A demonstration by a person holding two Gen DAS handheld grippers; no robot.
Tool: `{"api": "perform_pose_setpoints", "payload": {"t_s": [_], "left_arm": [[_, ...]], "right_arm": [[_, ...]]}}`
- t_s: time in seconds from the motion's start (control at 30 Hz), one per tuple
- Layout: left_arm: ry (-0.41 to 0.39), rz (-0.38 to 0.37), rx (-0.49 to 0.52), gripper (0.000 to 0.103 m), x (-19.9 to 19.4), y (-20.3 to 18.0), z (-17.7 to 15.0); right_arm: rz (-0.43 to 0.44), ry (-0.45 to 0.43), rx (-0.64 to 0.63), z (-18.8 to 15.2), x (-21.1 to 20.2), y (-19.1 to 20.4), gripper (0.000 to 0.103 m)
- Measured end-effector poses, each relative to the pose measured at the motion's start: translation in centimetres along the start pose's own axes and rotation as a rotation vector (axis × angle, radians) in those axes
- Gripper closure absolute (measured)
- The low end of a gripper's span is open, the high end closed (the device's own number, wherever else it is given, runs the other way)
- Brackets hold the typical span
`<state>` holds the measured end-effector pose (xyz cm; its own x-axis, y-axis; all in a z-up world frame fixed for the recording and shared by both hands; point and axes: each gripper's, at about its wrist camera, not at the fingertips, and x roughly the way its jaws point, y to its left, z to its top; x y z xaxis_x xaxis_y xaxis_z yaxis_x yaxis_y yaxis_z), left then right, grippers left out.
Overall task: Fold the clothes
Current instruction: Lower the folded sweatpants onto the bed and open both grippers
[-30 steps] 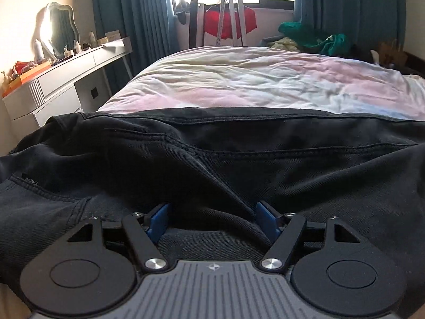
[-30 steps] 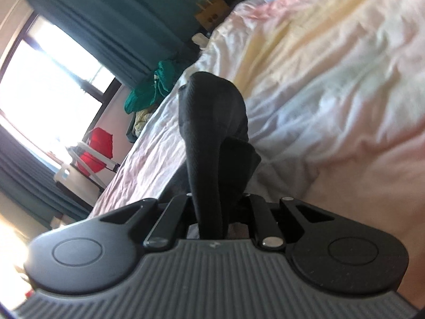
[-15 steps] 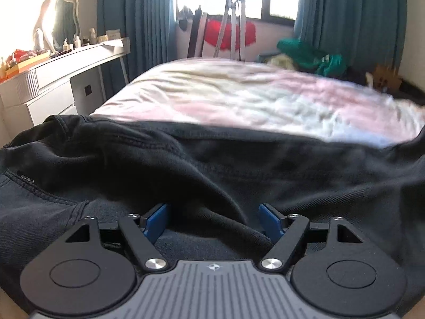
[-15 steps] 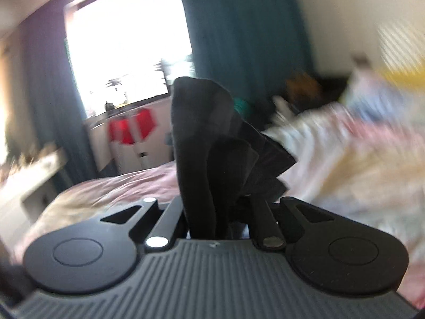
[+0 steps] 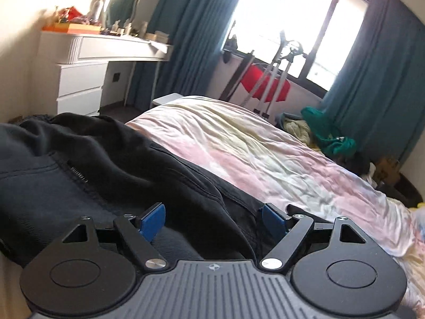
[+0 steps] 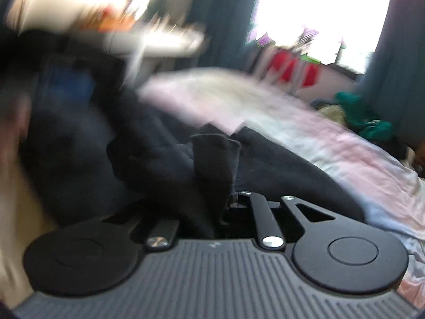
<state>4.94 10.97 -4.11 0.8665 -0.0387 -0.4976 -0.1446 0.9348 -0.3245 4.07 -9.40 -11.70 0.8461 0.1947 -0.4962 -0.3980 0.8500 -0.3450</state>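
A black pair of jeans [image 5: 111, 164] lies bunched on the near edge of the bed [image 5: 252, 143]. My left gripper [image 5: 212, 220] is open, its blue pads [image 5: 152, 219] spread wide with a fold of the black fabric lying between them. My right gripper [image 6: 225, 199] is shut on a bunched end of the same black jeans [image 6: 215, 159], which sticks up between its fingers. The right wrist view is heavily blurred. In it the jeans spread over the bed's near left side.
A white dressing table [image 5: 87, 61] with a mirror stands at the left wall. A drying rack with a red cloth [image 5: 265, 85] stands by the window. A green heap of clothes [image 5: 326, 133] lies at the bed's far right. Blue curtains hang behind.
My right gripper has swung fast to the left, carrying the held jeans end over toward the rest of the jeans. My left gripper tilted and turned left; the fabric bunched up.
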Motion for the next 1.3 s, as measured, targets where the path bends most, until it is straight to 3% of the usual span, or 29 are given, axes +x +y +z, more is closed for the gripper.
{"api": "perform_pose_setpoints", "payload": {"t_s": [0.07,0.27,0.33,0.5,0.6,0.67,0.77,0.87,1.0,1.1,1.2,1.3], "left_arm": [[-0.006,0.009,-0.006,0.021,-0.2,0.1,0.3],[-0.092,-0.023,-0.016,0.021,-1.6,0.0,1.1],[-0.102,-0.024,0.000,0.021,-1.7,-0.1,1.2],[-0.097,-0.039,0.060,0.021,-1.6,-0.8,0.7],[-0.095,-0.058,0.079,0.021,-1.3,-1.4,0.4],[-0.089,-0.077,0.089,0.021,-1.2,-1.7,0.2],[-0.086,-0.090,0.127,0.021,-1.3,-2.5,-0.4],[-0.075,-0.102,0.178,0.021,-1.3,-3.4,-1.1],[-0.060,-0.113,0.267,0.021,-1.4,-4.7,-2.4],[-0.036,-0.109,0.344,0.021,-1.4,-5.6,-3.8],[-0.012,-0.082,0.423,0.021,-1.0,-6.6,-5.3],[0.013,-0.037,0.484,0.020,-0.1,-7.0,-6.3]], "right_arm": [[-0.012,-0.005,-0.043,-0.2,0.1,0.6,0.091],[0.057,-0.102,0.113,3.1,-2.5,-1.5,0.090],[0.125,-0.079,0.173,3.7,-1.8,-1.0,0.089],[0.171,-0.028,0.200,2.3,0.2,-0.5,0.084],[0.244,-0.003,0.254,2.7,-0.2,-1.6,0.071],[0.368,0.051,0.356,2.8,-0.7,-3.7,0.050],[0.476,0.088,0.474,2.4,-2.9,-6.9,0.038],[0.510,0.059,0.557,1.1,-5.7,-10.0,0.033],[0.289,-0.040,0.653,-1.0,-7.5,-13.8,0.033],[0.091,-0.023,0.704,-2.3,-7.2,-15.0,0.031],[-0.011,0.023,0.714,-3.3,-6.5,-14.8,0.032],[-0.017,0.067,0.651,-3.8,-5.4,-14.0,0.034]]}}
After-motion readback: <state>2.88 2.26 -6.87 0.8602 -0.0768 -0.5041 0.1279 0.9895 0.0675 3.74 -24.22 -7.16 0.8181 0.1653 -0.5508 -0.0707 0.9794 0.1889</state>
